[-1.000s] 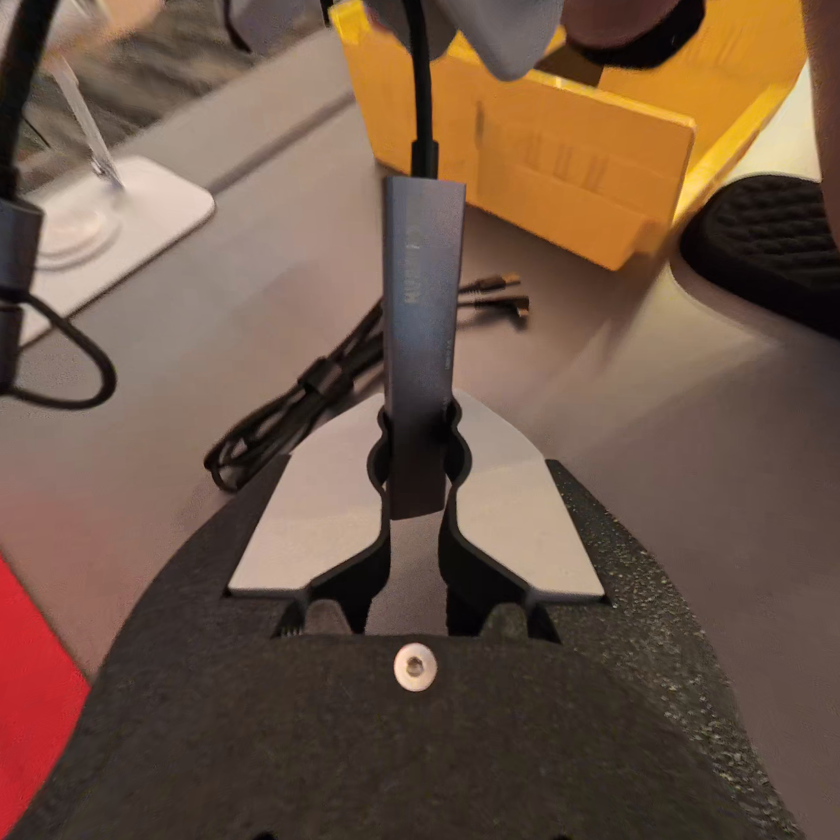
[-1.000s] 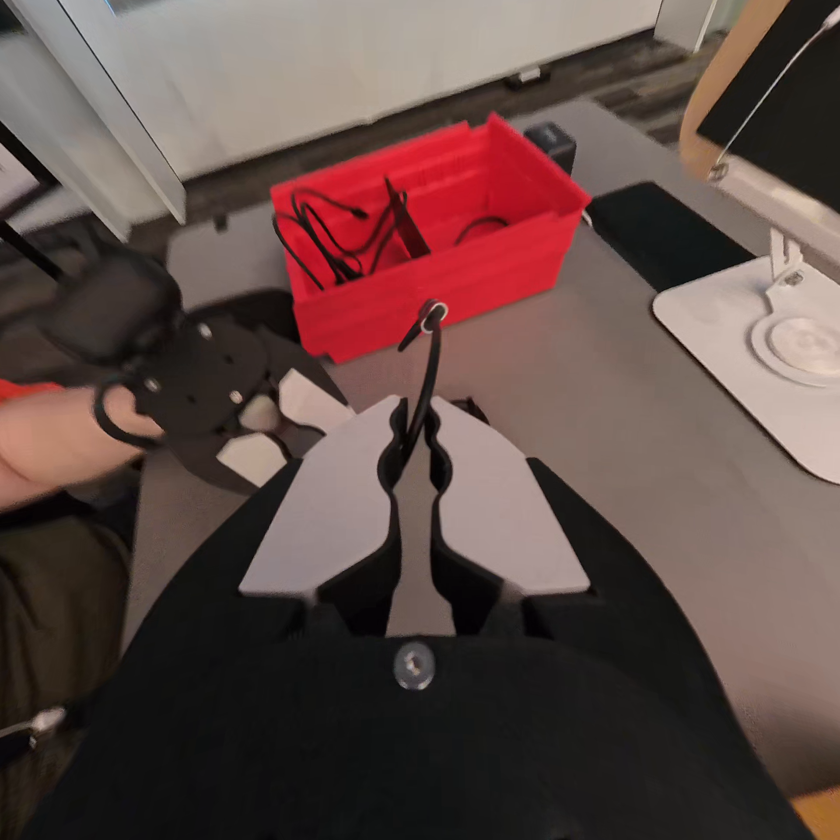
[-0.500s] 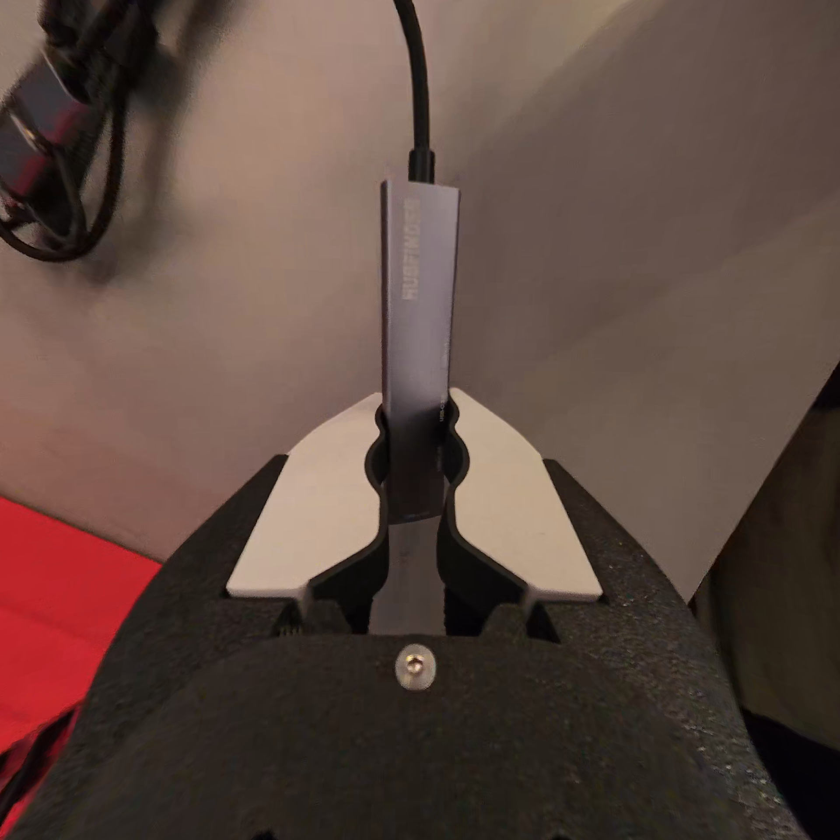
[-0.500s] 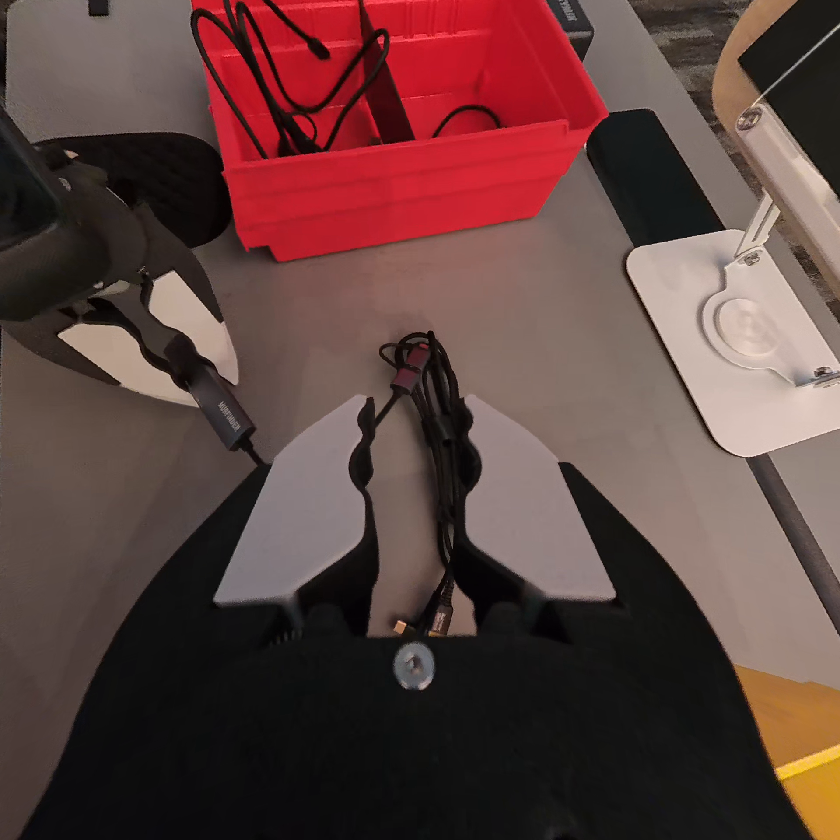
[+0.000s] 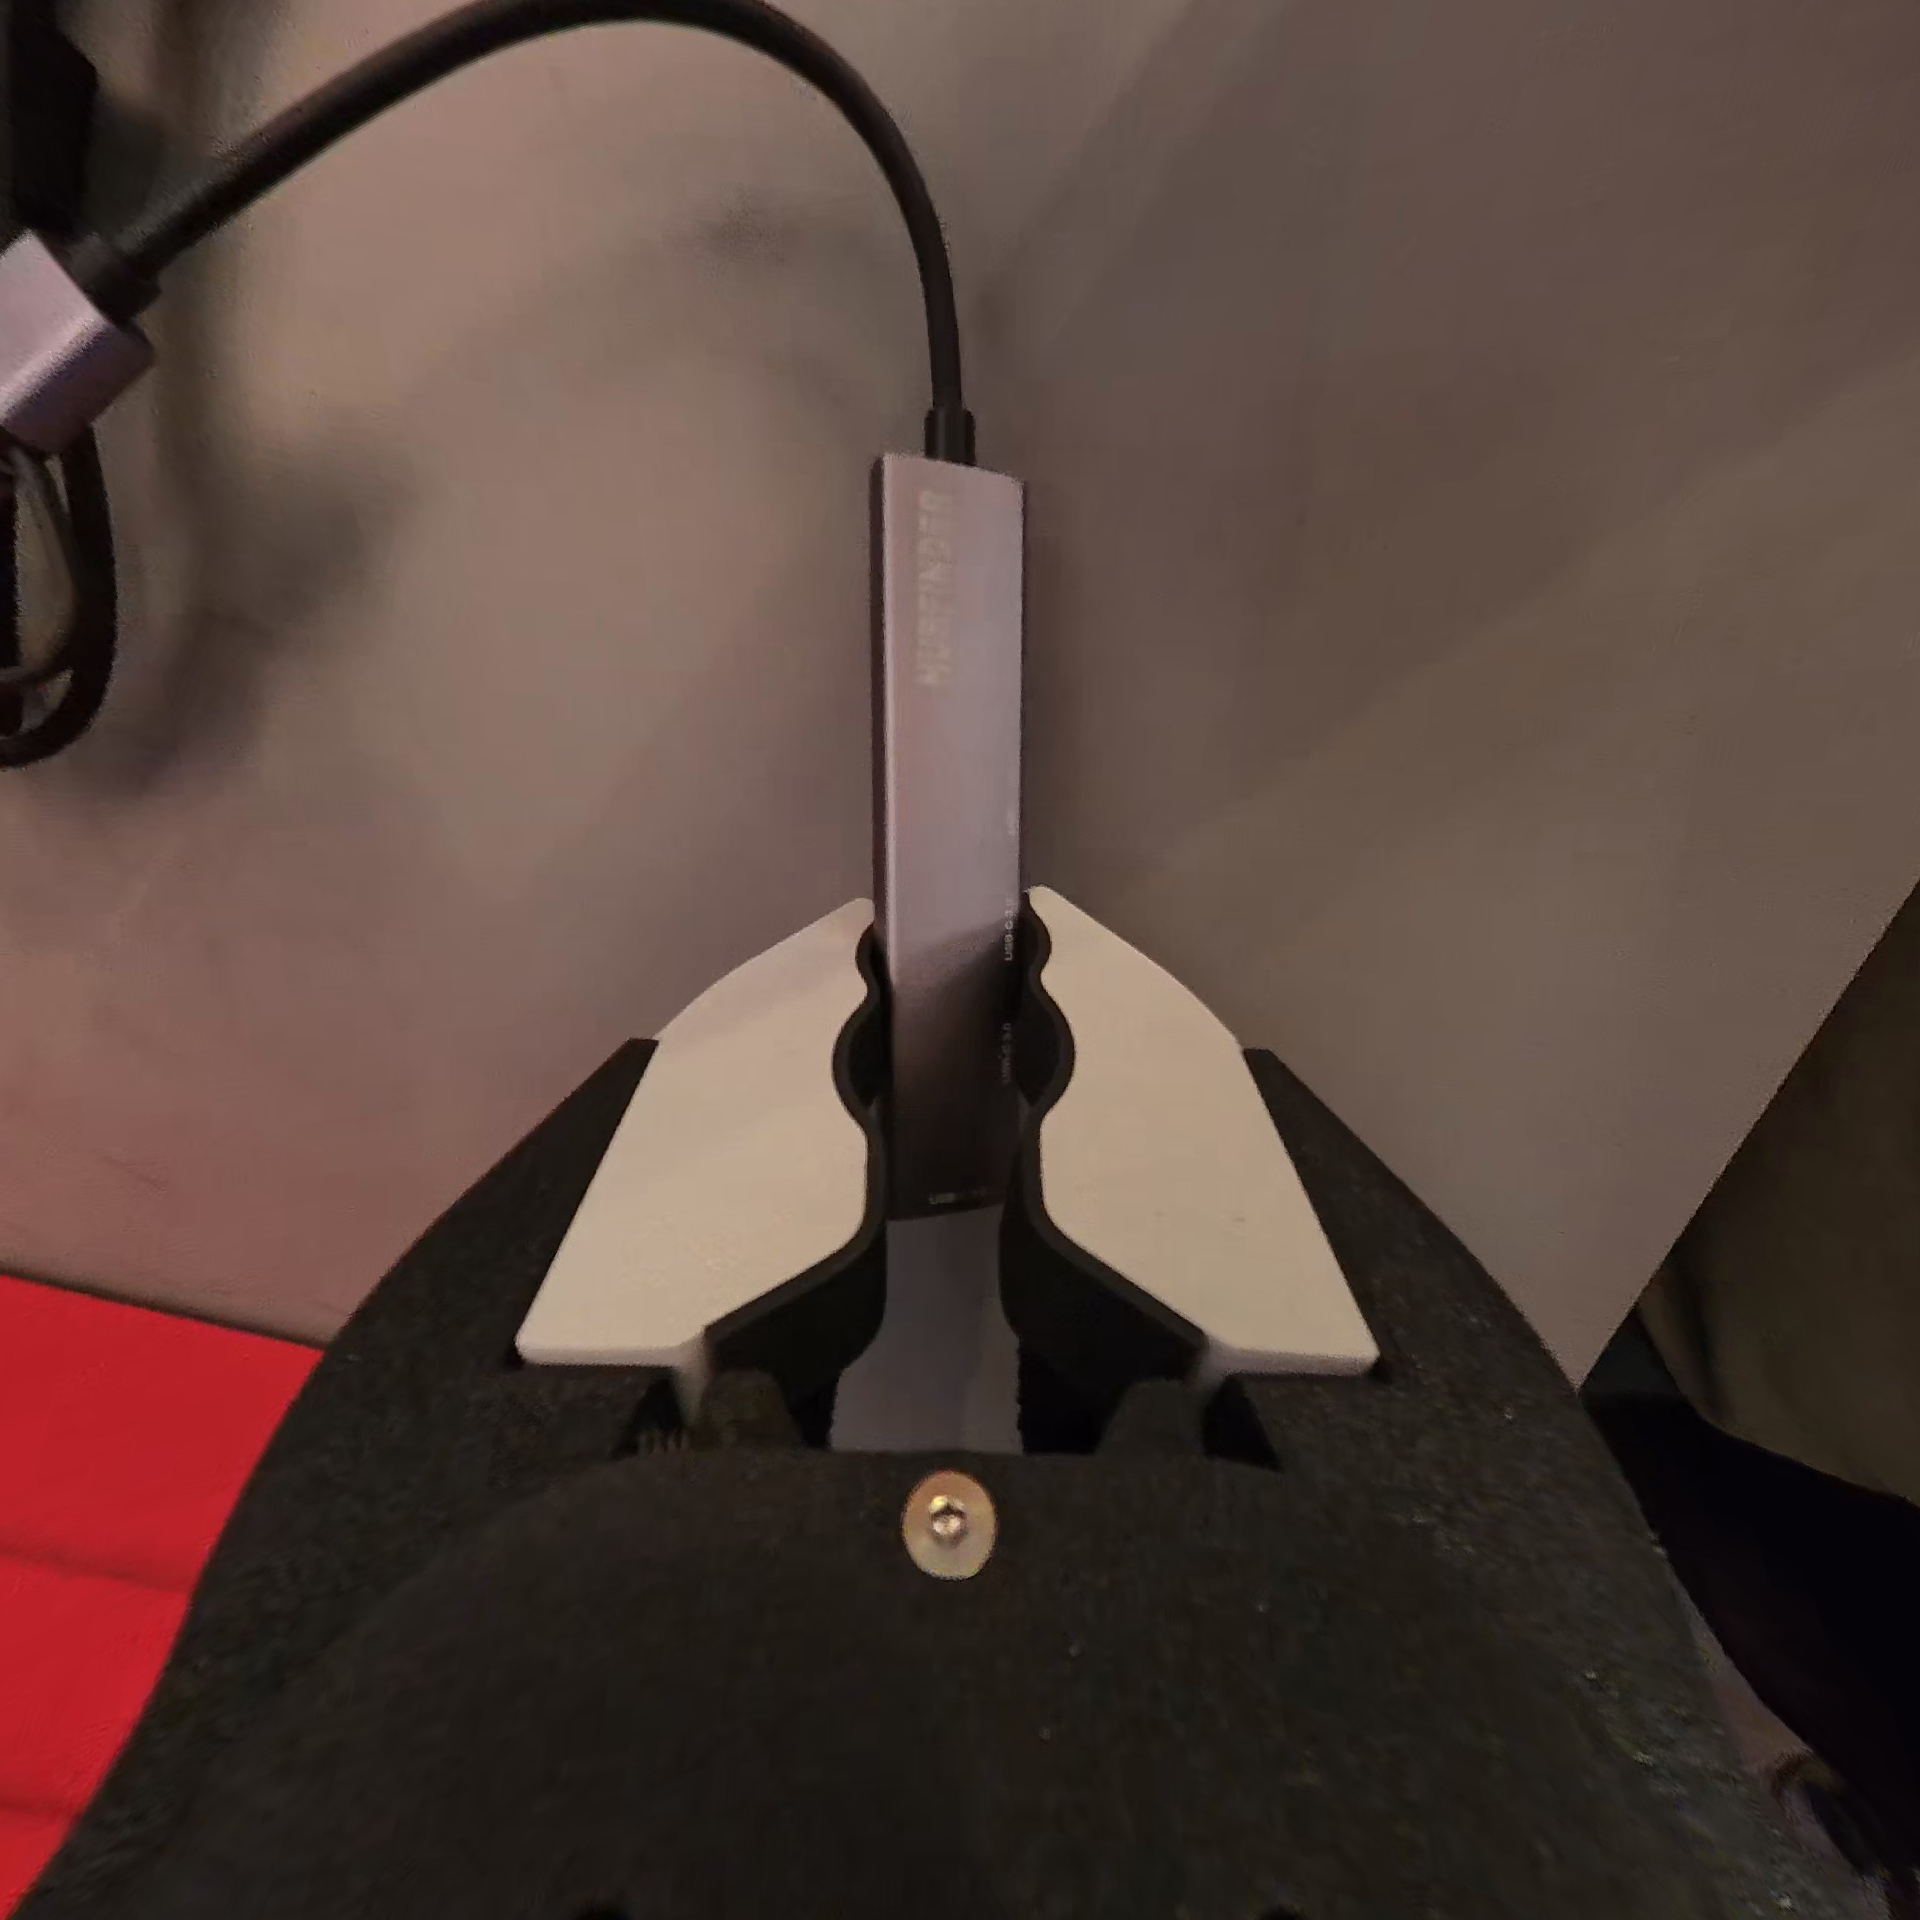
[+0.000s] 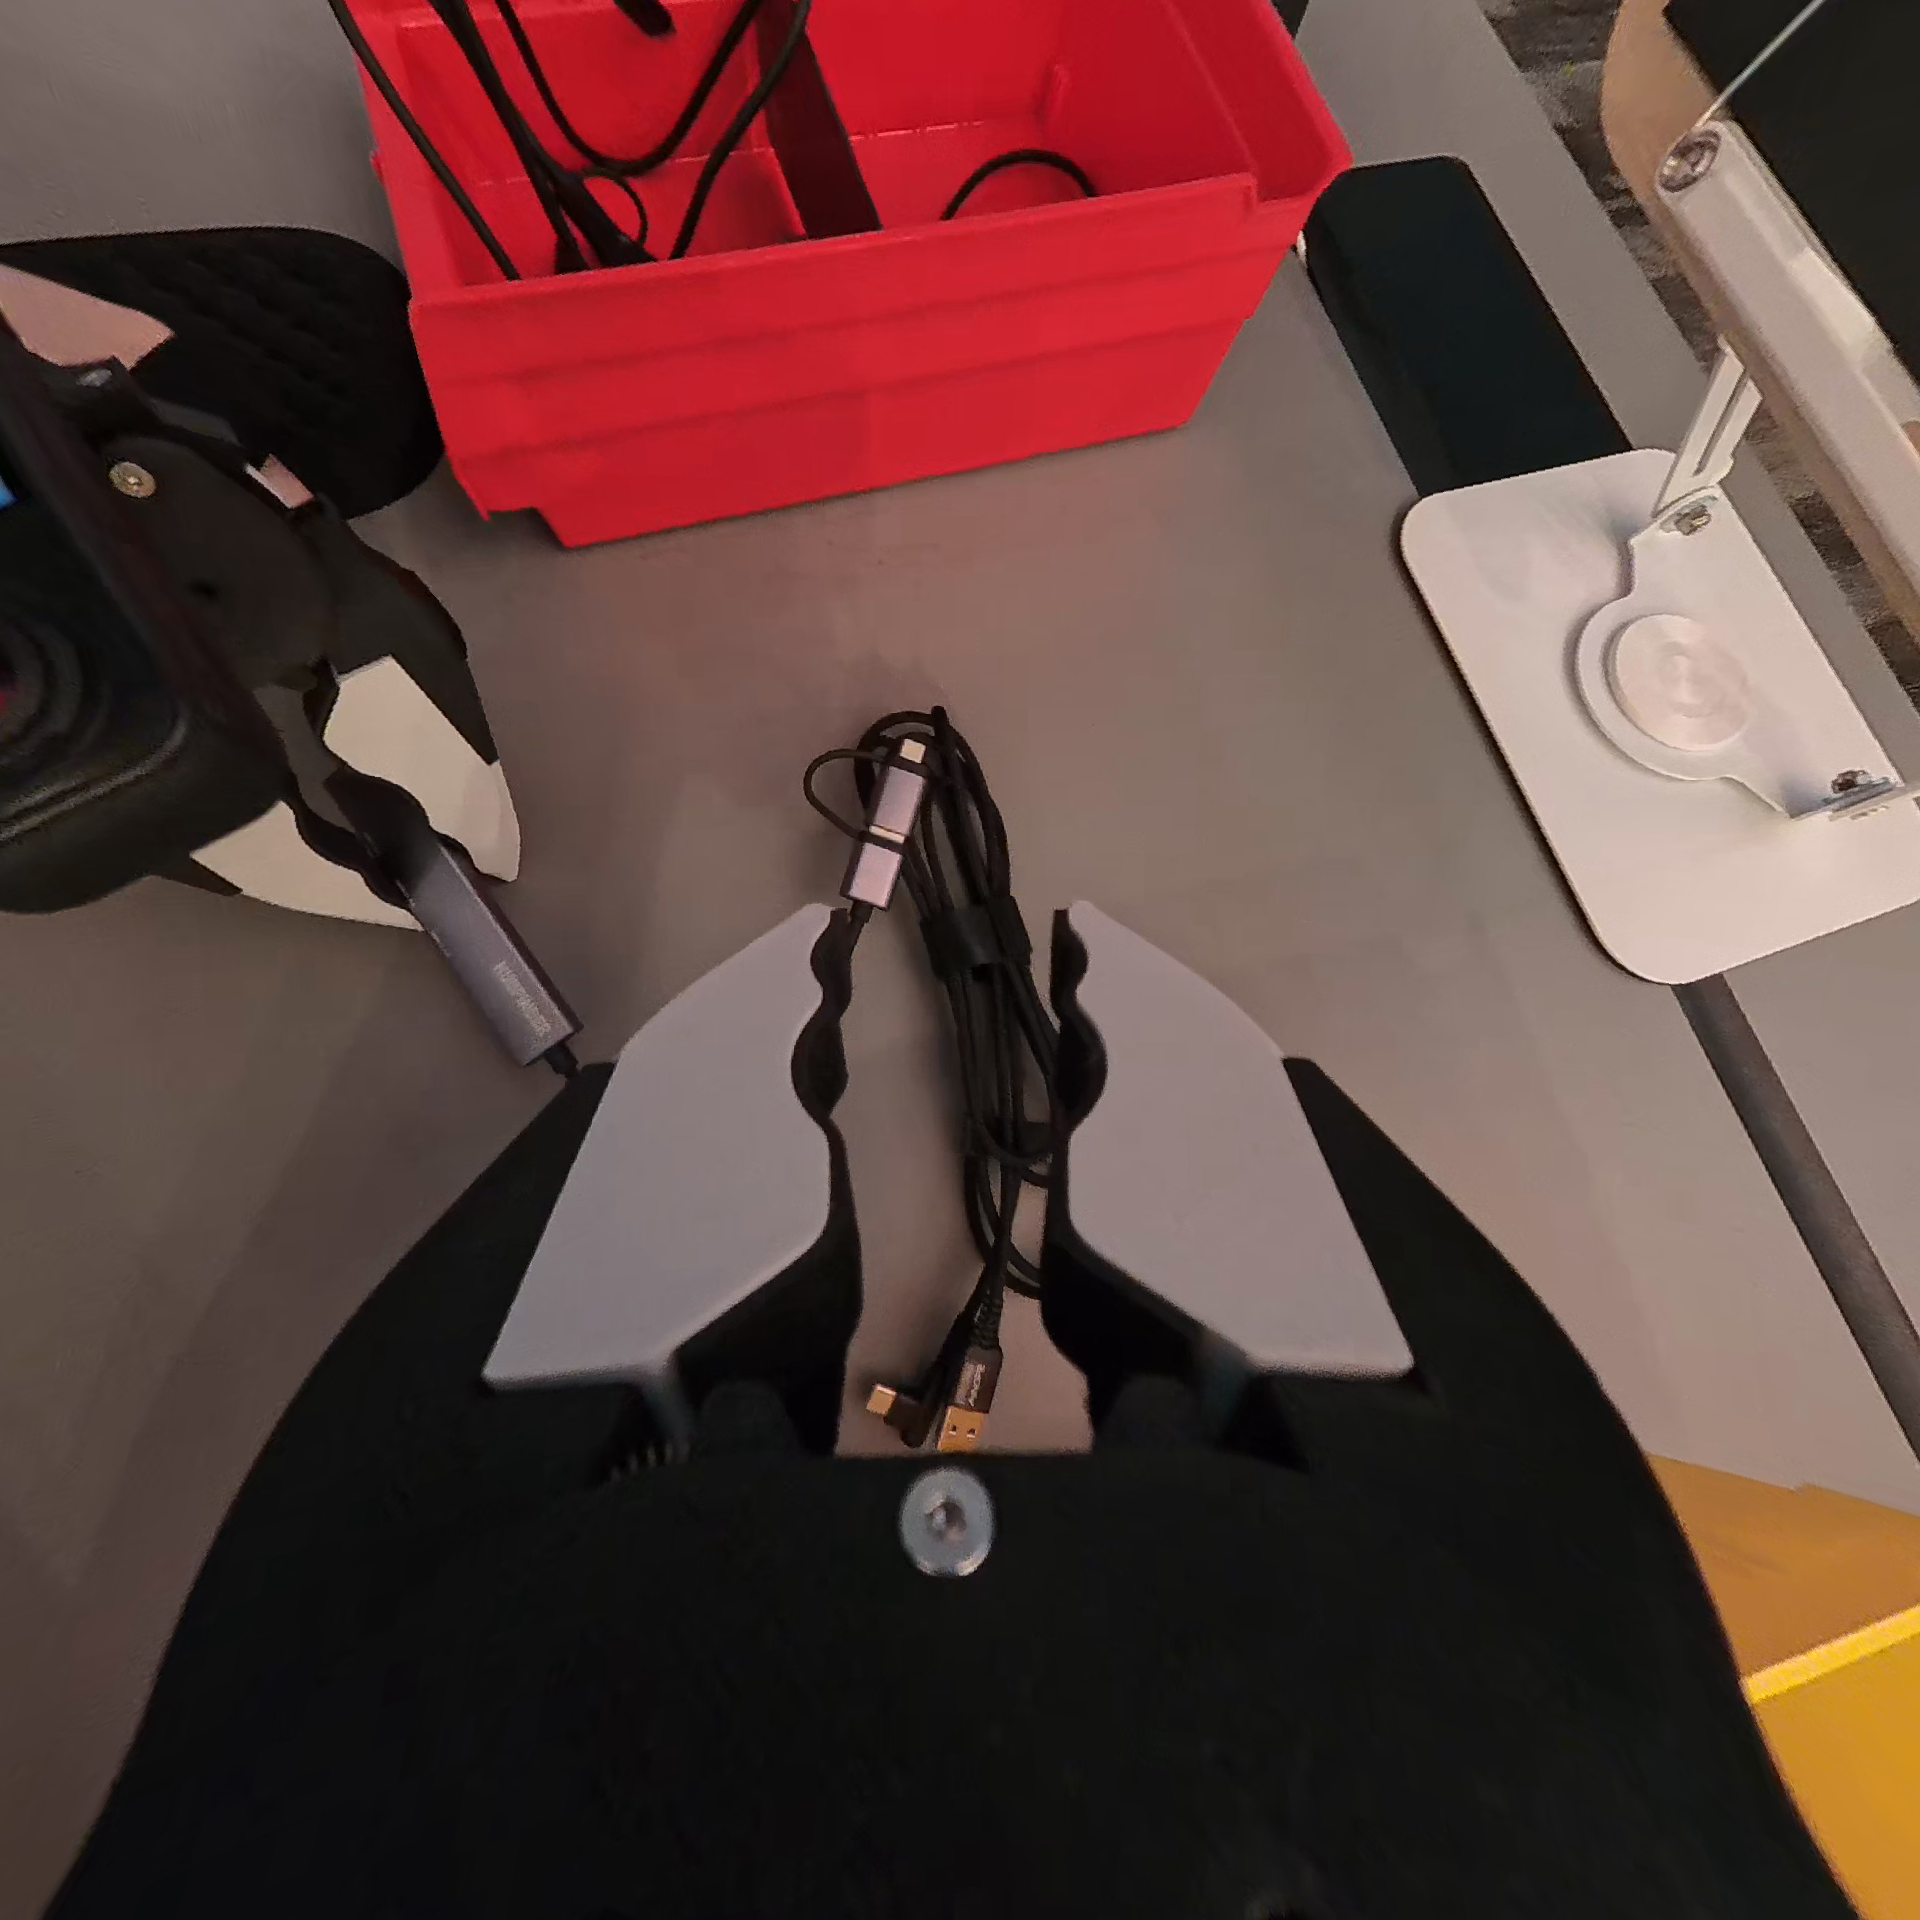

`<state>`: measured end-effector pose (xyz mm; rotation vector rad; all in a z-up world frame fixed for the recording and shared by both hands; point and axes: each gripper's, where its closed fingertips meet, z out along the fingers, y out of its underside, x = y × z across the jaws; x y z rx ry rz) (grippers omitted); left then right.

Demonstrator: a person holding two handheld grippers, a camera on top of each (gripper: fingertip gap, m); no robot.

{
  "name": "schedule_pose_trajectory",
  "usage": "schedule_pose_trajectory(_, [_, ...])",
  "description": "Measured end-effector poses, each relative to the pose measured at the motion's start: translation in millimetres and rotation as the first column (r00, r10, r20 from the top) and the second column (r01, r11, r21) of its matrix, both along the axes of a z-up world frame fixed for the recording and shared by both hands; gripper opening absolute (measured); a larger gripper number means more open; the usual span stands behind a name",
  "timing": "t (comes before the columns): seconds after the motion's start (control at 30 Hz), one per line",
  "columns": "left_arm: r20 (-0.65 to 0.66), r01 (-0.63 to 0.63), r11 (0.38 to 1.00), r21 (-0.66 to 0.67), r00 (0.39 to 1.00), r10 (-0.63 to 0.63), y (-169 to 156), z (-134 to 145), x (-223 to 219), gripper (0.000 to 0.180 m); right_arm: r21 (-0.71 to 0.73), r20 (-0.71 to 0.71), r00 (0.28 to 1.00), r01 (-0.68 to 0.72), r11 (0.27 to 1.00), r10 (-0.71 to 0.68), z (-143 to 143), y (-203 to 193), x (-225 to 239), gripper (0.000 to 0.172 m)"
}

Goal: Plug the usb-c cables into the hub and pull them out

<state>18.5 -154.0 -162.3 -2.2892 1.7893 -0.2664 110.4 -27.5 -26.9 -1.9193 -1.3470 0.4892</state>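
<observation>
My left gripper (image 5: 948, 920) is shut on the lower end of a slim grey hub (image 5: 951, 727), with both pads against its sides. The hub's black lead (image 5: 727, 31) arcs up and left to its grey plug (image 5: 52, 343). In the right wrist view the left gripper (image 6: 384, 831) holds the hub (image 6: 499, 966) low over the grey table (image 6: 1195, 779). My right gripper (image 6: 945, 920) is open above a tied bundle of black cable (image 6: 982, 997) that lies on the table between its fingers. The hub's grey plug (image 6: 883, 821) rests on the bundle. The bundle's own plugs (image 6: 956, 1392) lie near the palm.
A red bin (image 6: 831, 395) holding loose black cables stands at the back; it also shows in the left wrist view (image 5: 125, 1455). A white stand base (image 6: 1662, 707) is at the right, with a black pad (image 6: 1455, 312) behind it. A yellow bin (image 6: 1818, 1714) is at the lower right. A black mesh object (image 6: 260, 343) lies at the left. There is about 20 cm between the tips of the two grippers. The hub's grey plug (image 6: 883, 821) is about equally far from each gripper, around 12 cm.
My right gripper opened and let go of the hub's thin lead, then came down over the cable bundle. My left gripper swung down towards the table with the hub still in it.
</observation>
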Motion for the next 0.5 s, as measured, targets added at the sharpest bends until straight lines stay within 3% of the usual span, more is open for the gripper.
schedule_pose_trajectory(0.13, [-0.008,0.011,1.000,0.004,1.000,-0.011,2.8,0.8,3.2,0.024,-0.002,-0.010,1.000,0.015,1.000,-0.015,2.5,3.5,5.0,0.038])
schedule_pose_trajectory(0.3, [0.119,-0.034,0.996,0.085,0.993,0.023,12.9,21.9,10.8,0.043,0.006,-0.025,0.999,0.024,1.000,-0.024,7.5,5.5,9.2,0.038])
schedule_pose_trajectory(0.43, [0.271,-0.169,0.945,0.279,0.958,0.091,40.0,78.1,-18.4,0.041,0.015,-0.037,0.999,0.032,0.999,-0.031,11.8,6.3,12.5,0.038])
schedule_pose_trajectory(0.5, [0.332,-0.301,0.867,0.398,0.928,0.169,58.8,118.6,-58.8,0.036,0.024,-0.047,0.998,0.035,0.999,-0.033,15.6,6.7,13.9,0.038])
